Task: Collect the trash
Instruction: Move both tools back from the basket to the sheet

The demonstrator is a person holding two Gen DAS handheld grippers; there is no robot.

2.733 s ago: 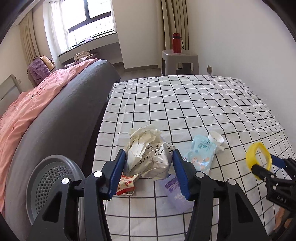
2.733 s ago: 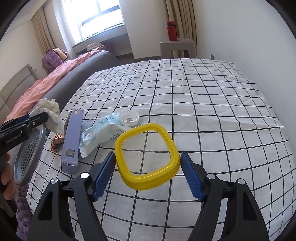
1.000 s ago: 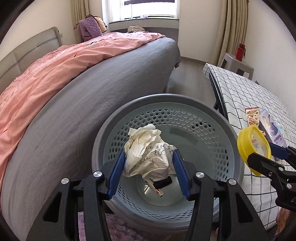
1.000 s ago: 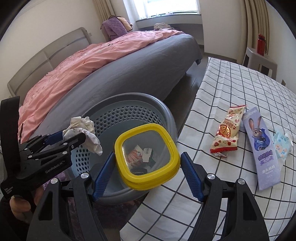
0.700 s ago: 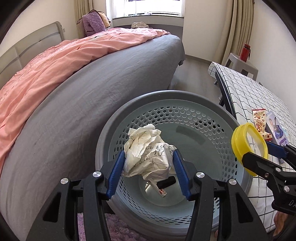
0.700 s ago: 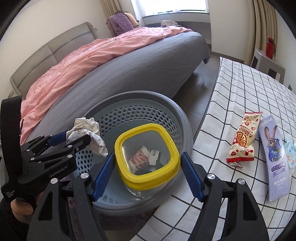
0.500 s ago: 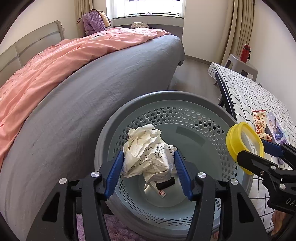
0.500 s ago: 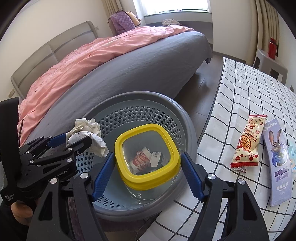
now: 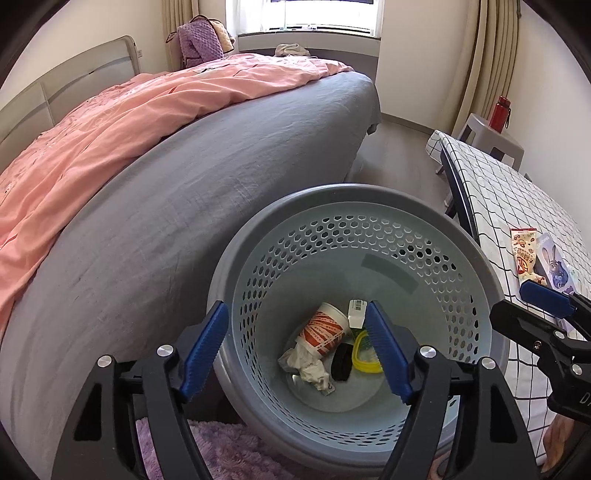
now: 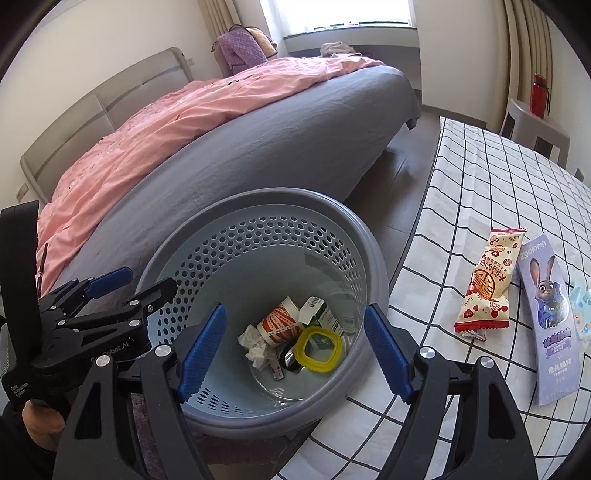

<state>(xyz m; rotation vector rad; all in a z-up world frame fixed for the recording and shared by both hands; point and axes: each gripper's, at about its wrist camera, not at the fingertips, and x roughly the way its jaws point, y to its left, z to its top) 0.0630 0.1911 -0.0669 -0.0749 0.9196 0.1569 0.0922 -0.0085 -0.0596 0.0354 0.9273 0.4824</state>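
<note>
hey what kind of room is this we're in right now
Most likely a bedroom in a home. A bed with a pink duvet and padded headboard fills one side, with a curtained window behind it.

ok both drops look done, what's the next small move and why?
Probably swing the right hand-held gripper back to the snack packet on the checked table. Both grippers' jaws are opening with nothing between them; crumpled paper and yellow lid lie in the basket.

Sunlit bedrm: grey bed (image 9: 229, 155), pink duvet (image 9: 110, 122), window (image 9: 306, 14).
</note>
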